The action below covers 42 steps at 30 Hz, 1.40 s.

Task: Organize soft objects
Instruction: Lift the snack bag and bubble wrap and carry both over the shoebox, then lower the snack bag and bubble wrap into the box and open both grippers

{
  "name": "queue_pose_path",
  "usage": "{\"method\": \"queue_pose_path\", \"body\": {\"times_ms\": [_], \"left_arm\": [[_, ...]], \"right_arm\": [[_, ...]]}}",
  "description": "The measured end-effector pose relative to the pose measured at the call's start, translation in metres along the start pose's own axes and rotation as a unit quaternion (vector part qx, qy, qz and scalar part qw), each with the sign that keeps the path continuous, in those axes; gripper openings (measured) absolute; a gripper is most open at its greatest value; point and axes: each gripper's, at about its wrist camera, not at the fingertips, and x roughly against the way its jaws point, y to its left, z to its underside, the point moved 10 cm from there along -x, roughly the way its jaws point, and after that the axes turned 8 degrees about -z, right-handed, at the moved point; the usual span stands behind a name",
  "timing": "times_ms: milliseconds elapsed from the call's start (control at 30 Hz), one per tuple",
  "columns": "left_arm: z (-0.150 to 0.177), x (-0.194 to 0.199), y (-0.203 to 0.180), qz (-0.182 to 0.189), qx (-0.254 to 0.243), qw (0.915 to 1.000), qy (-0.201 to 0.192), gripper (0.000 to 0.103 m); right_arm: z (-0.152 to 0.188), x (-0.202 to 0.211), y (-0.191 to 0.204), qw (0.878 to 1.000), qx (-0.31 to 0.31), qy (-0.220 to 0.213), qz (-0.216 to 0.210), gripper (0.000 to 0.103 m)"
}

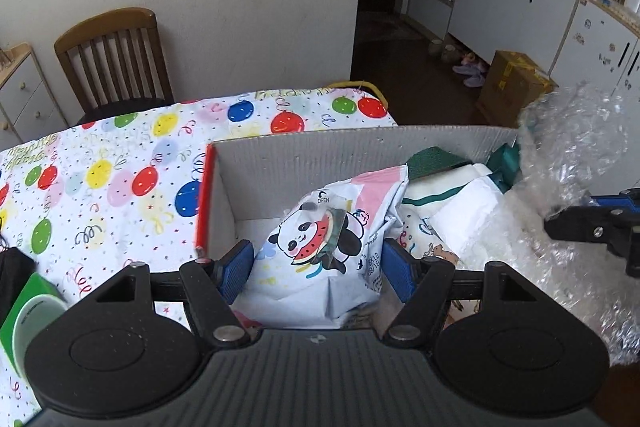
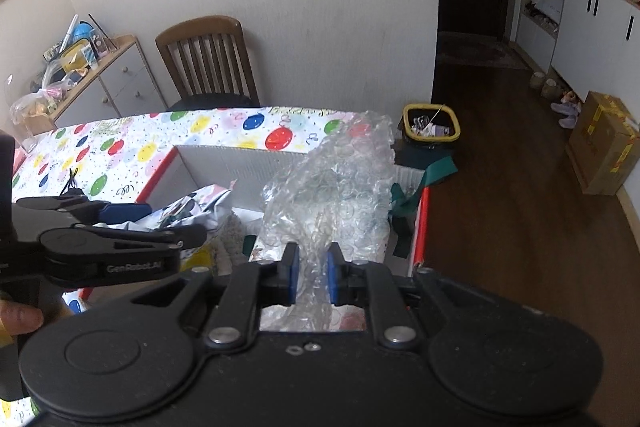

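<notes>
Over the open box (image 1: 256,167) on the surface, the left gripper (image 1: 314,267) jaws clamp the panda packet (image 1: 320,251), the right gripper (image 2: 312,273) pinches bubble wrap (image 2: 340,179), both poised for packing inside.

Home: wooden dining chair (image 2: 208,59), white cabinets (image 1: 516,7), slippers (image 1: 470,73).

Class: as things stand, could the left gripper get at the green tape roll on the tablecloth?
Probably not yet. The left gripper is shut on the panda bag over the box. The tape roll lies unobstructed, but the bag must be released first.
</notes>
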Motion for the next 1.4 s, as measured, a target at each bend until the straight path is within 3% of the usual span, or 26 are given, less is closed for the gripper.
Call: {"method": "queue_pose_path", "body": {"times_ms": [367,633,833,967,1033,1200,1400], "left_arm": [[0.009,-0.021,-0.008,-0.006,-0.010,0.9996,0.026,0.070],[0.010,-0.018,-0.008,-0.007,-0.010,0.9996,0.027,0.070],[0.007,-0.002,-0.001,0.005,0.003,0.9999,0.012,0.074],[0.007,0.010,0.002,0.012,0.010,0.9999,0.004,0.074],[0.008,0.016,0.005,0.013,0.012,0.9998,-0.001,0.074],[0.010,0.031,0.013,0.013,0.017,0.9997,-0.012,0.074],[0.013,0.053,0.026,0.015,0.025,0.9992,-0.027,0.077]], "right_arm": [[0.009,-0.026,-0.006,0.999,-0.001,0.033,-0.020,0.019],[0.009,-0.022,-0.006,0.999,0.005,0.033,-0.014,0.039],[0.009,-0.015,-0.005,1.000,0.012,0.026,-0.009,0.053],[0.008,-0.009,-0.002,1.000,0.017,0.021,-0.007,0.054],[0.007,-0.006,0.000,1.000,0.019,0.018,-0.007,0.061],[0.003,0.005,0.008,1.000,0.029,0.005,-0.005,0.064],[0.000,0.018,0.021,0.999,0.044,-0.007,-0.009,0.075]]}}
